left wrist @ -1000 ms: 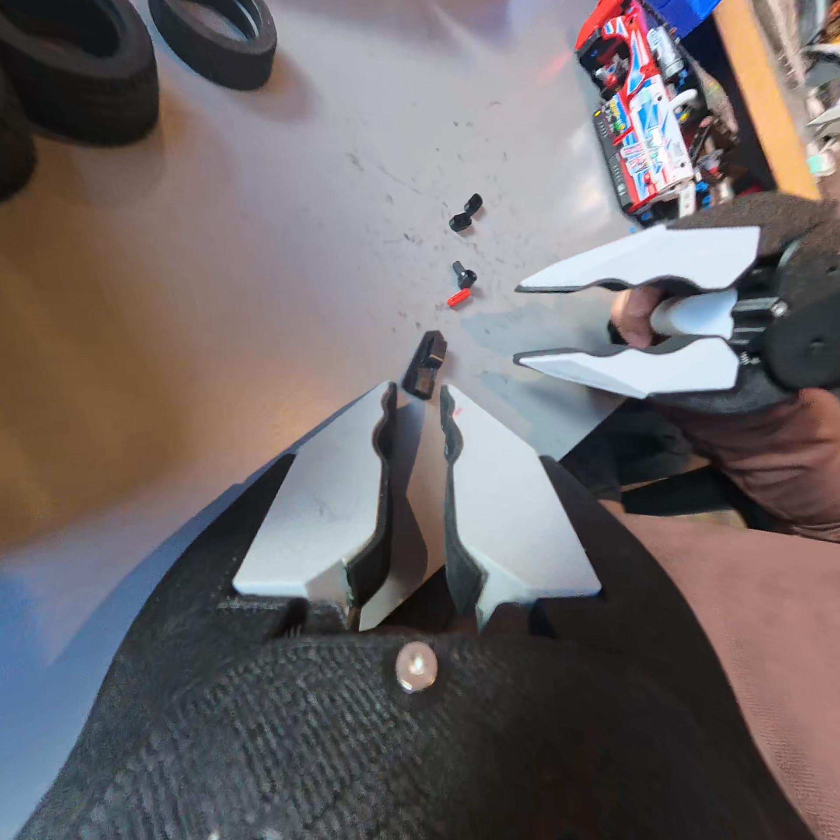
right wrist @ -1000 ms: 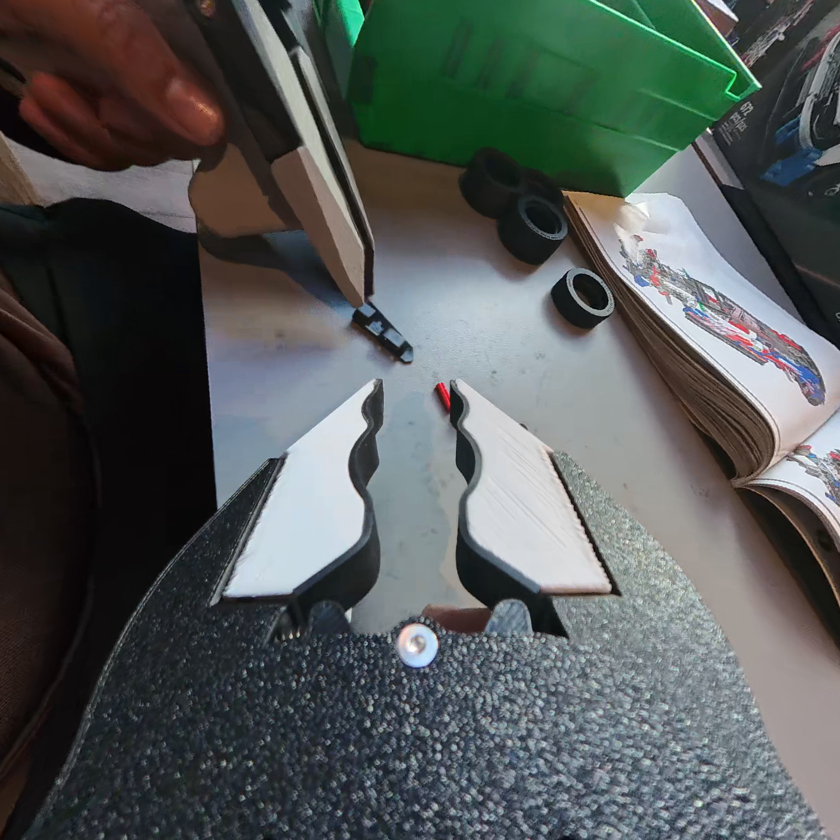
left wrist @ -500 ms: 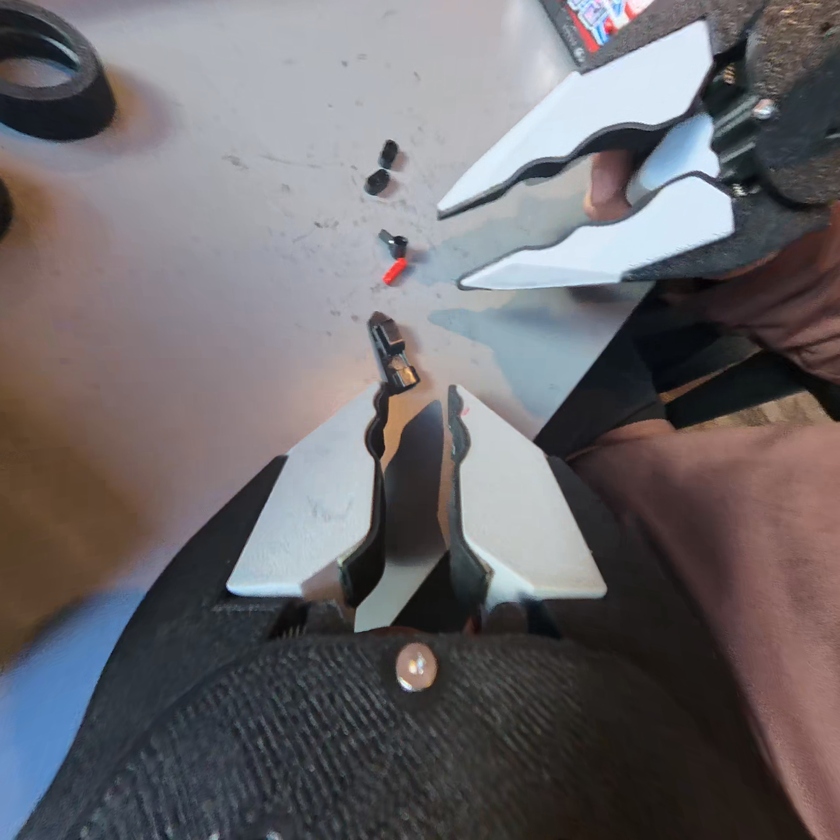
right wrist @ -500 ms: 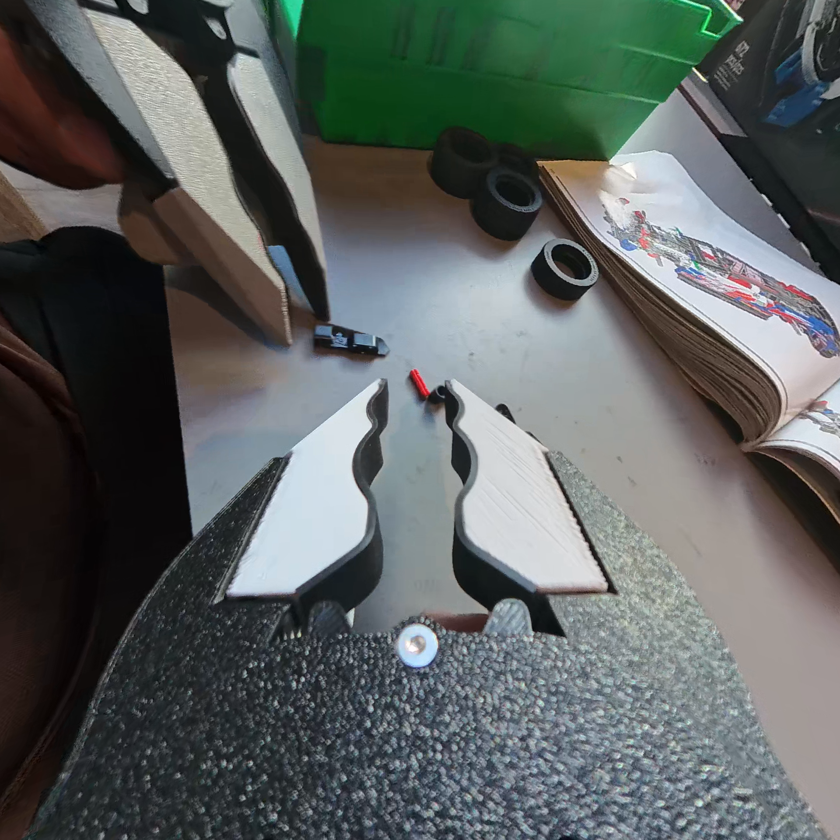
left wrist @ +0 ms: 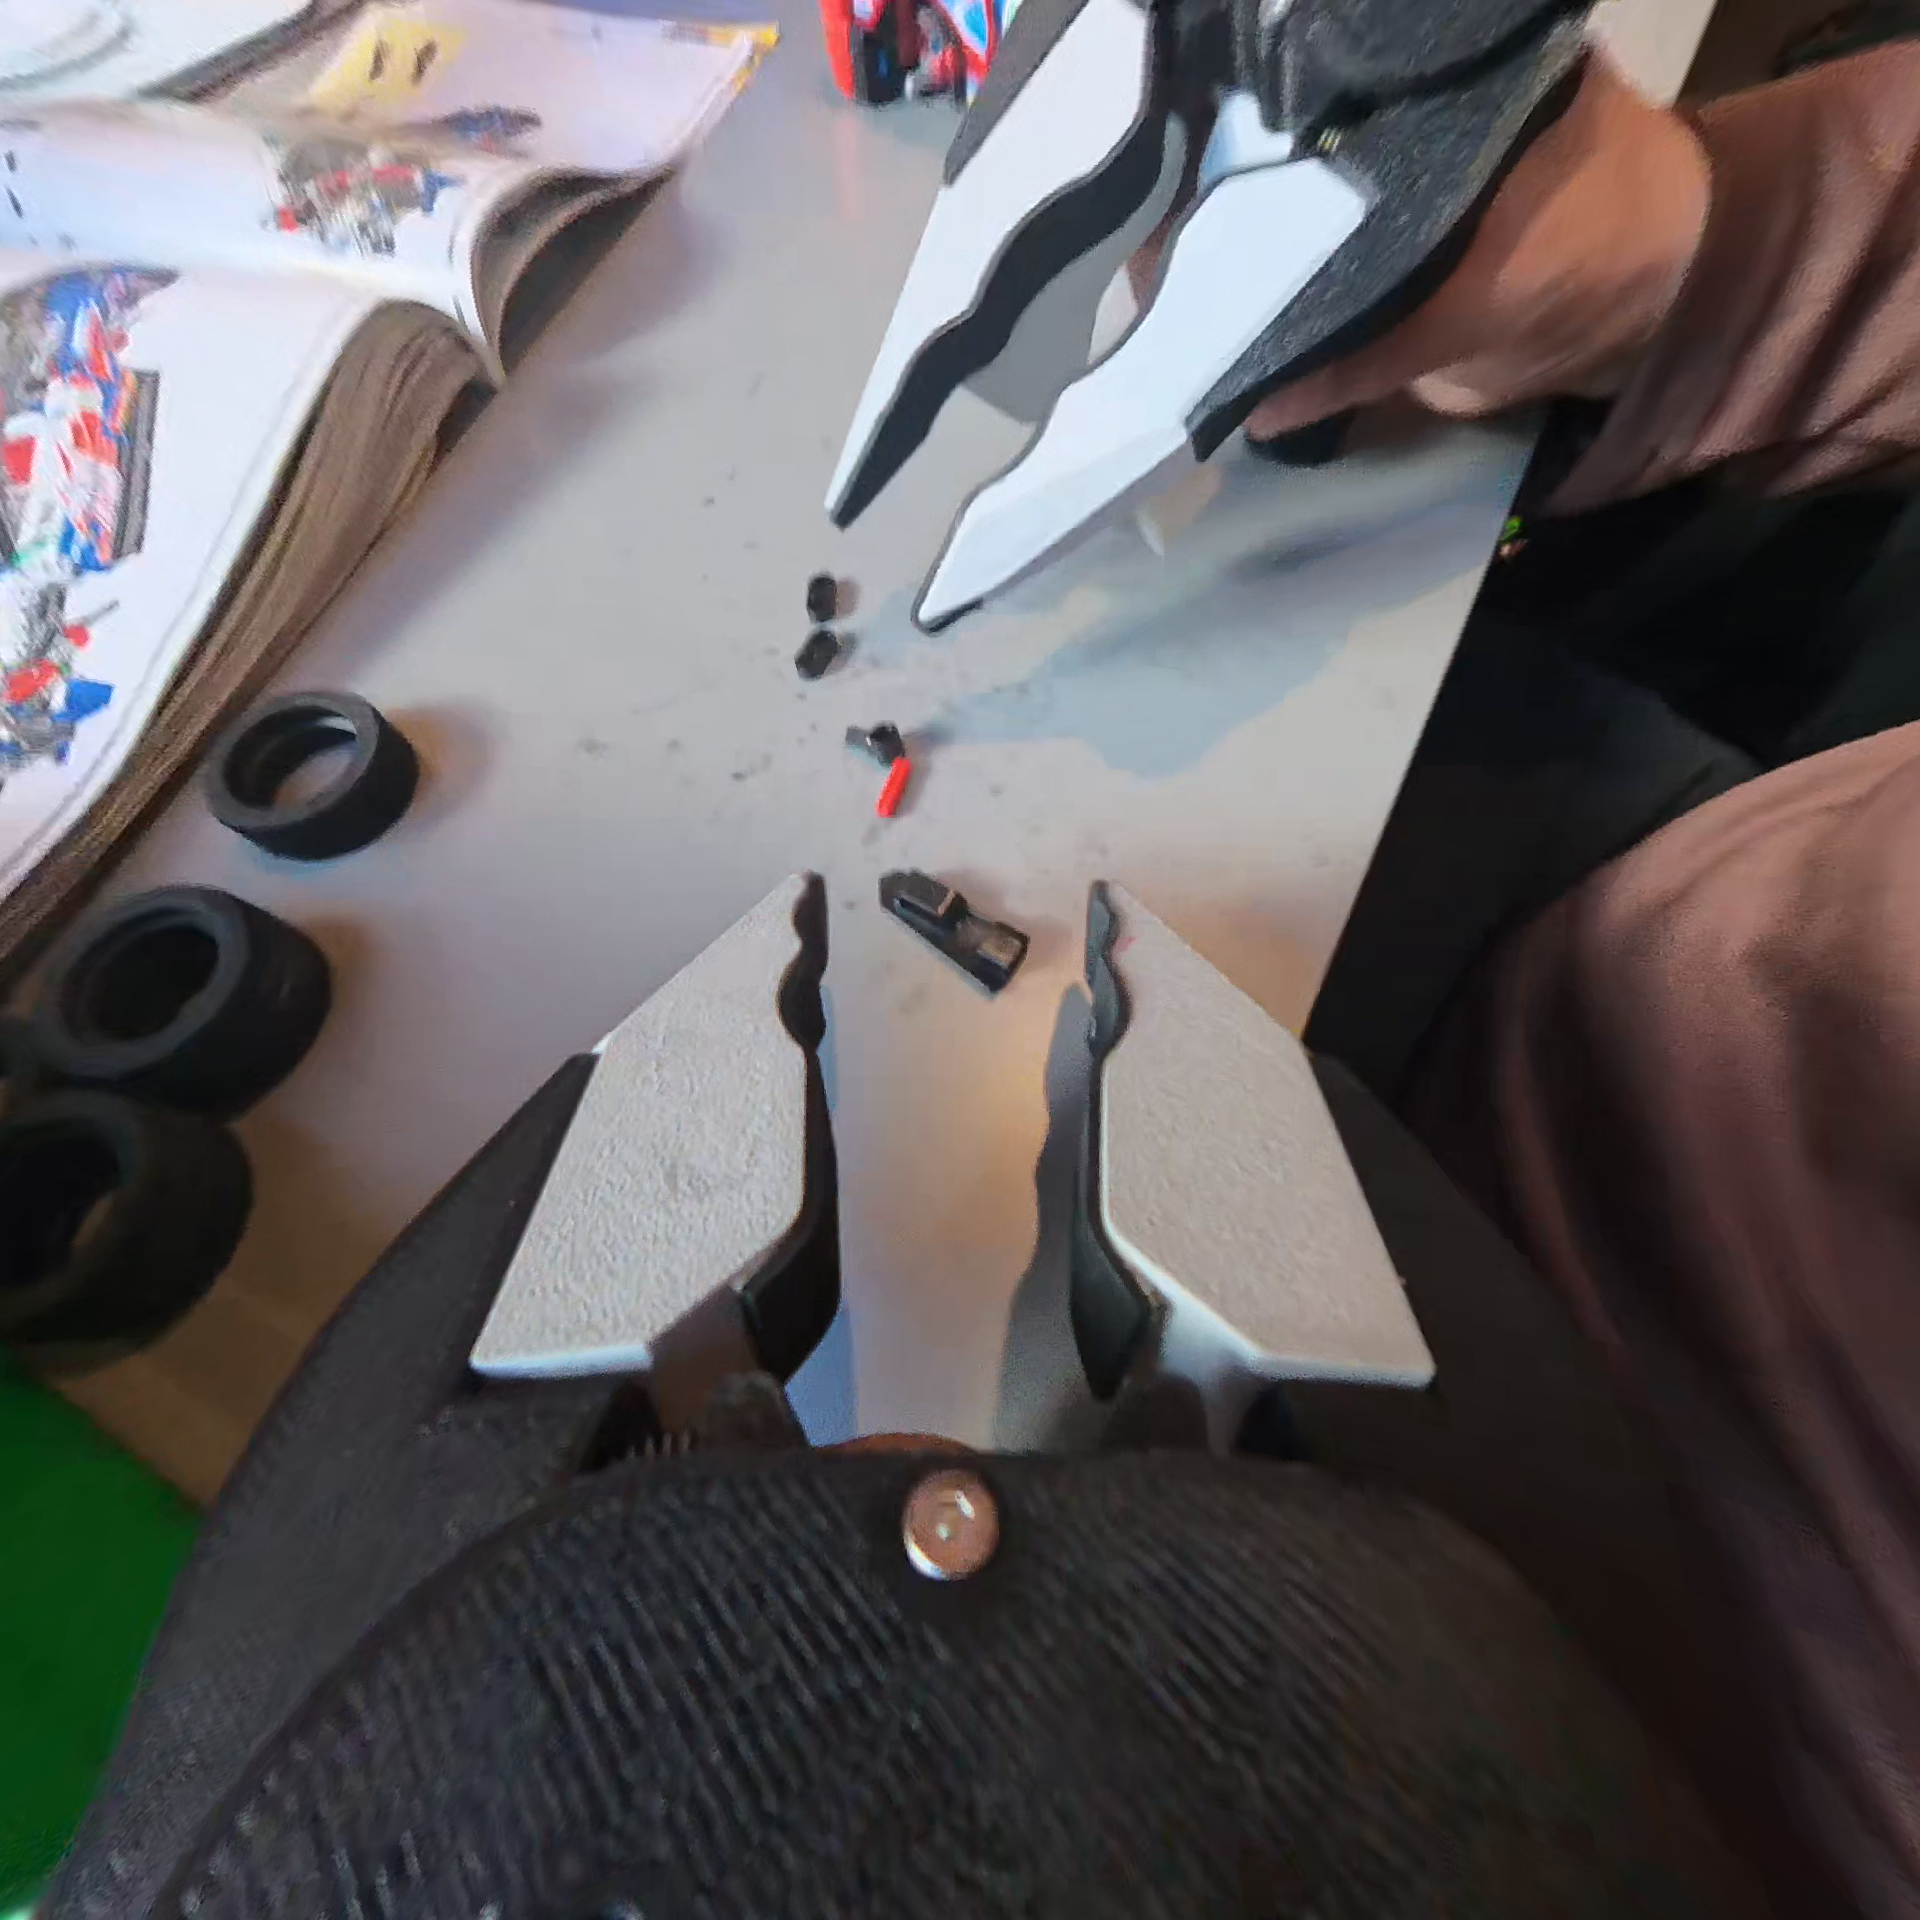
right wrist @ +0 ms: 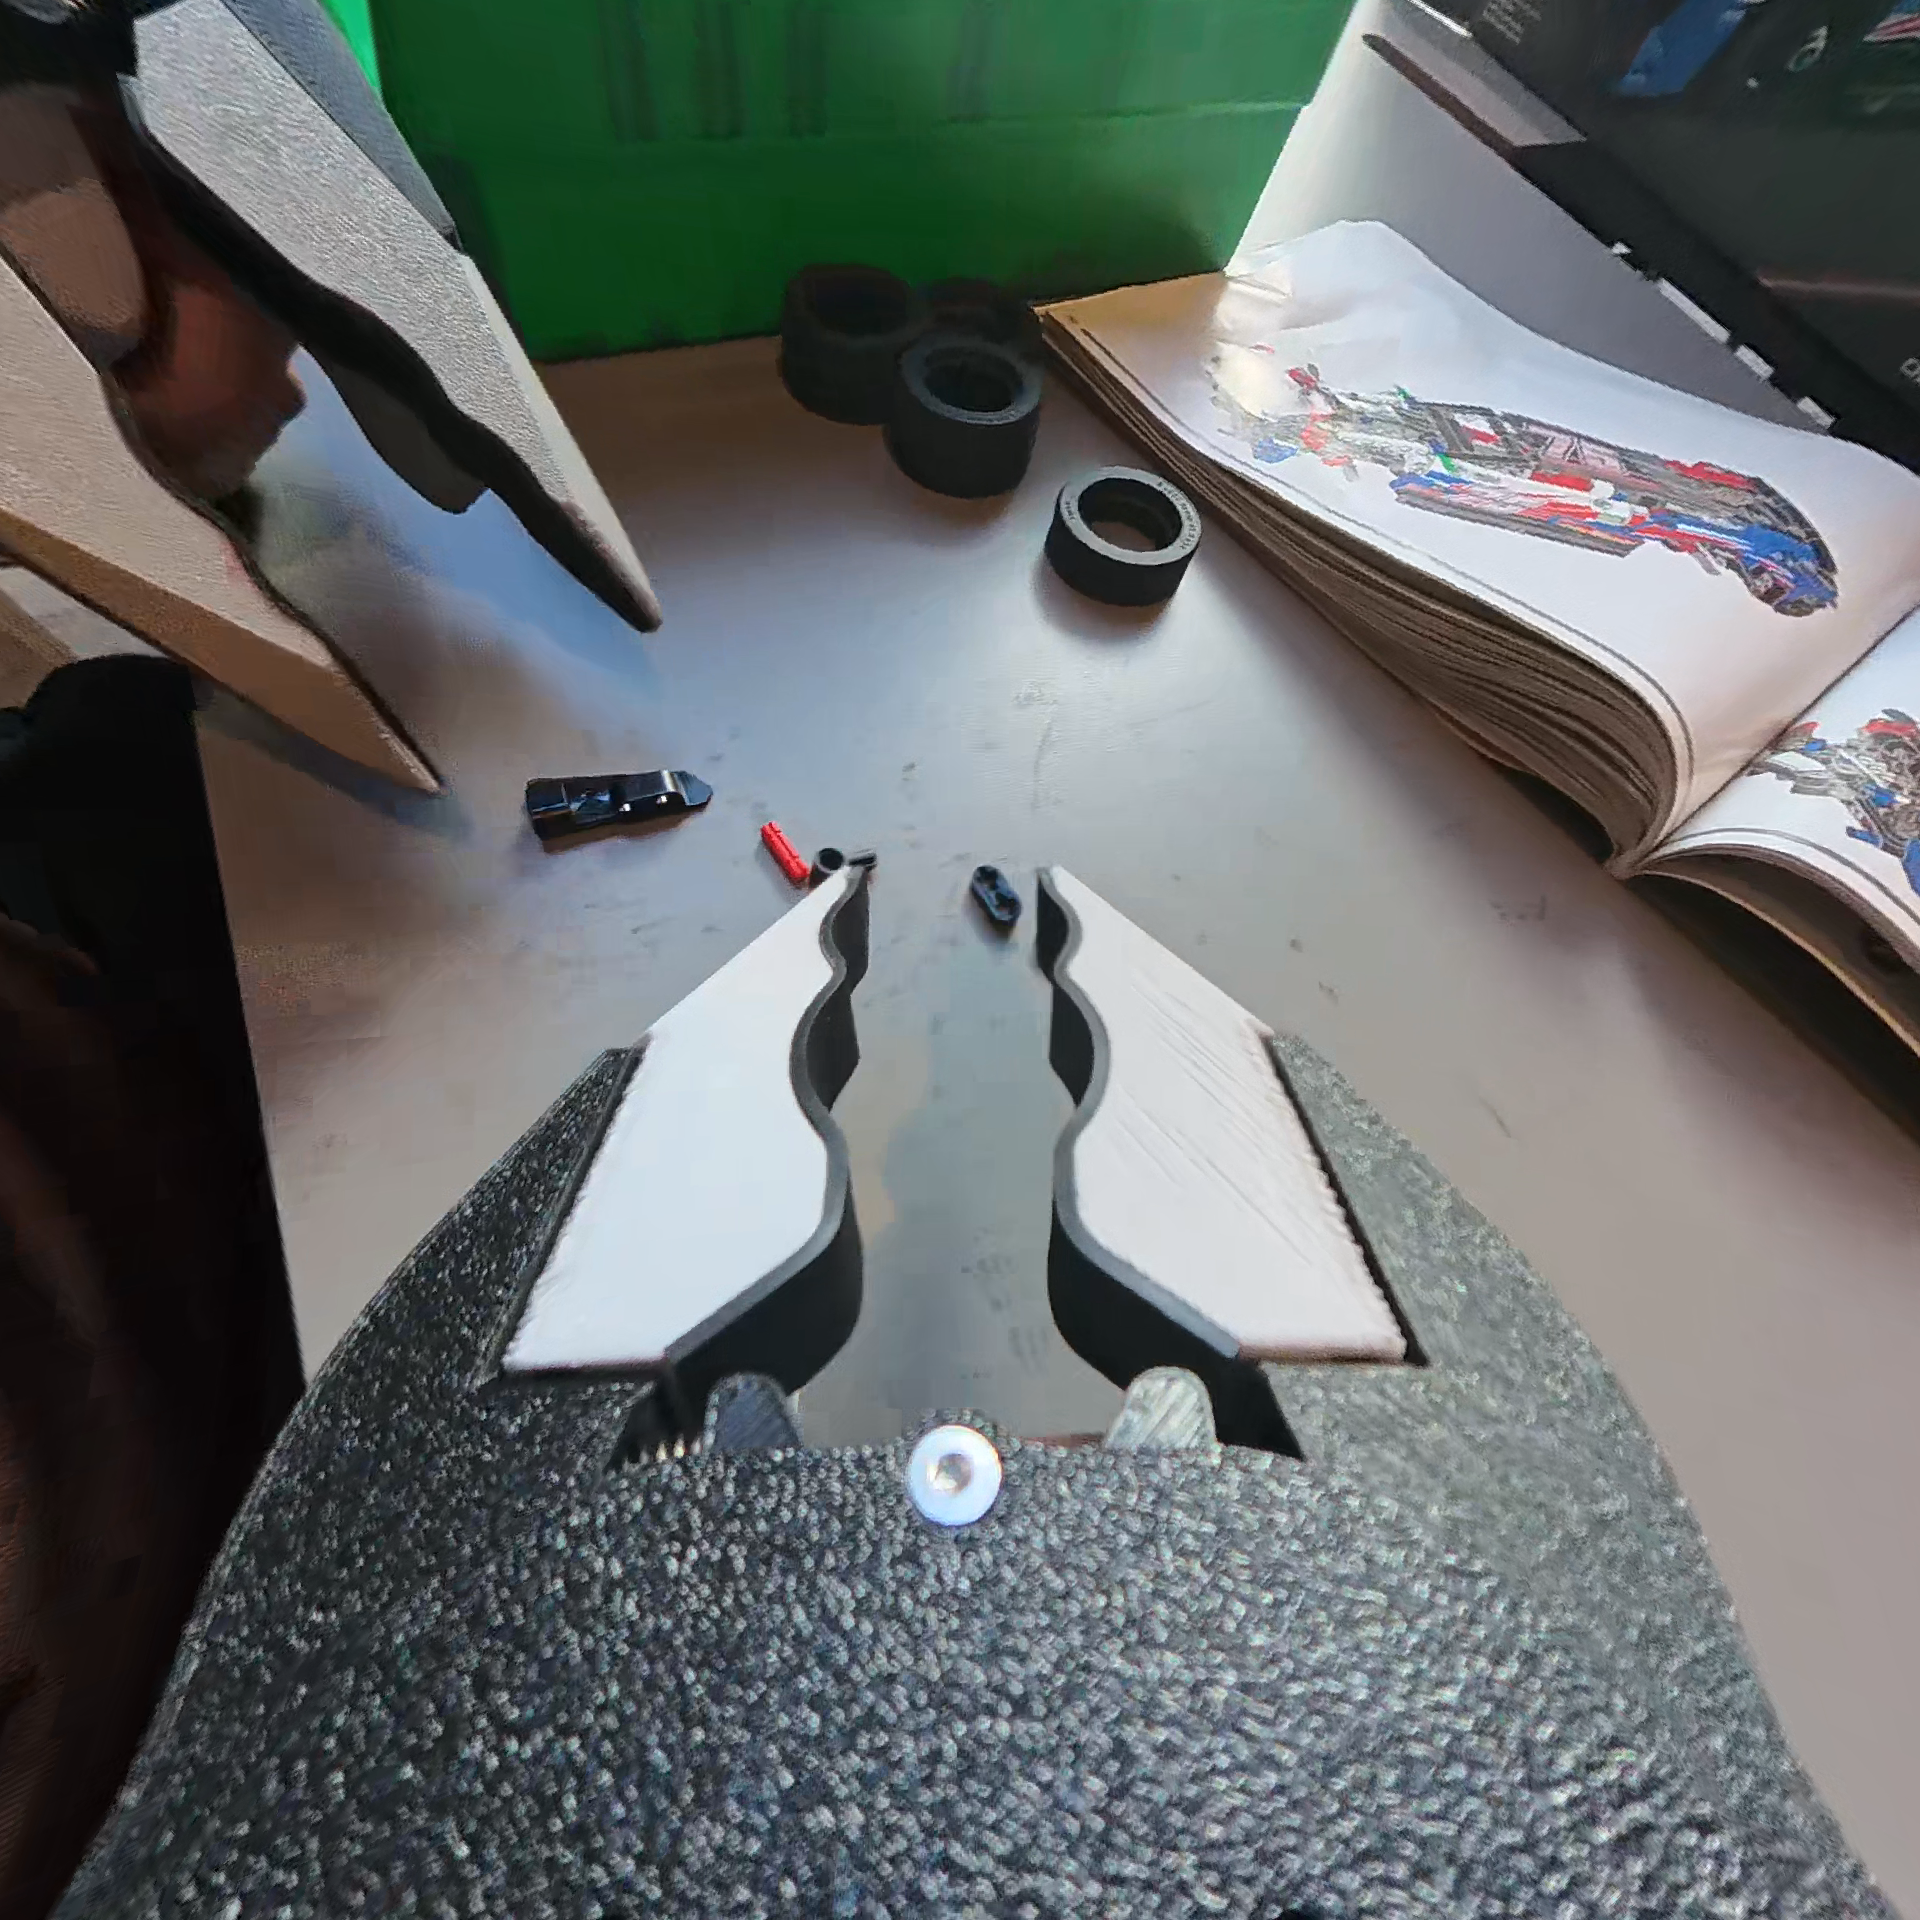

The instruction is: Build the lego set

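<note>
Your left hand-held gripper [left wrist: 951, 899] gapes wide and empty over the long black piece [left wrist: 953, 928] on the worktop [left wrist: 623, 623]; your right hand-held gripper [right wrist: 951, 883] is likewise parted, holding nothing, beside the small black connector [right wrist: 995, 896].

Left wrist view: low and close over the grey table [left wrist: 644, 582], looking forward along its own fingers toward the opposite gripper [left wrist: 894, 566]. Right wrist view: facing back the other way, toward the green bin [right wrist: 831, 156]. Shared by both: red pin [left wrist: 892, 787] [right wrist: 783, 868], tyres, open instruction book [left wrist: 260, 260] [right wrist: 1507, 499].
</note>
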Demonstrator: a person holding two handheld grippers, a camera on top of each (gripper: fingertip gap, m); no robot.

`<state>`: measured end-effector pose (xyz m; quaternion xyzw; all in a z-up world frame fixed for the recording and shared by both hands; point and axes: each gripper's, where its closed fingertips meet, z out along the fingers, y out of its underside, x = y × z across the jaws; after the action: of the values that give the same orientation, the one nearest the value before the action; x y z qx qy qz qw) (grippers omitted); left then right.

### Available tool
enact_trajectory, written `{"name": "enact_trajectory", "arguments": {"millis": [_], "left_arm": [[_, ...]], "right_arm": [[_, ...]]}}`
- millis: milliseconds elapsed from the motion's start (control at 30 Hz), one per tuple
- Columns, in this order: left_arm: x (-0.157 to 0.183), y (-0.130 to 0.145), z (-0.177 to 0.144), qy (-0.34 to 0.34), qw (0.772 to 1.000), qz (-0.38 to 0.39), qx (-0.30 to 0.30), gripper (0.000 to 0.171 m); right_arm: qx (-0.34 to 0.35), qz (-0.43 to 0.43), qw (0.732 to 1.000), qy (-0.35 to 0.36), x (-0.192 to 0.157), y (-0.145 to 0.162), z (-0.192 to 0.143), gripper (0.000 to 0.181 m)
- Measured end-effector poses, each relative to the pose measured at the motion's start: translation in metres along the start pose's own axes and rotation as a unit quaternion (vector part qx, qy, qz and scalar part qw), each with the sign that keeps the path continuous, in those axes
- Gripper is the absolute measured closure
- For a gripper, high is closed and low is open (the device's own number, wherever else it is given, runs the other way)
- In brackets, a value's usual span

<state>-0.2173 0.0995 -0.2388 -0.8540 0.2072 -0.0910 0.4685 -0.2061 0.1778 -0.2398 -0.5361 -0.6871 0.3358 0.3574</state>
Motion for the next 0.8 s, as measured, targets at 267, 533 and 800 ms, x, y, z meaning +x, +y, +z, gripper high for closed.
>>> {"name": "enact_trajectory", "arguments": {"millis": [267,533,800], "left_arm": [[-0.016,-0.026,-0.004,0.031,0.996,0.009,0.083,0.126],[-0.026,-0.036,-0.005,0.016,0.993,0.014,0.117,0.131],[-0.03,-0.038,-0.003,0.009,0.993,0.014,0.119,0.134]], "right_arm": [[0.016,0.021,1.0,-0.01,0.011,-0.005,0.001,0.146],[0.02,0.015,1.0,-0.017,0.012,-0.007,0.004,0.157],[0.042,0.044,0.998,-0.025,0.018,-0.012,-0.001,0.157]]}}
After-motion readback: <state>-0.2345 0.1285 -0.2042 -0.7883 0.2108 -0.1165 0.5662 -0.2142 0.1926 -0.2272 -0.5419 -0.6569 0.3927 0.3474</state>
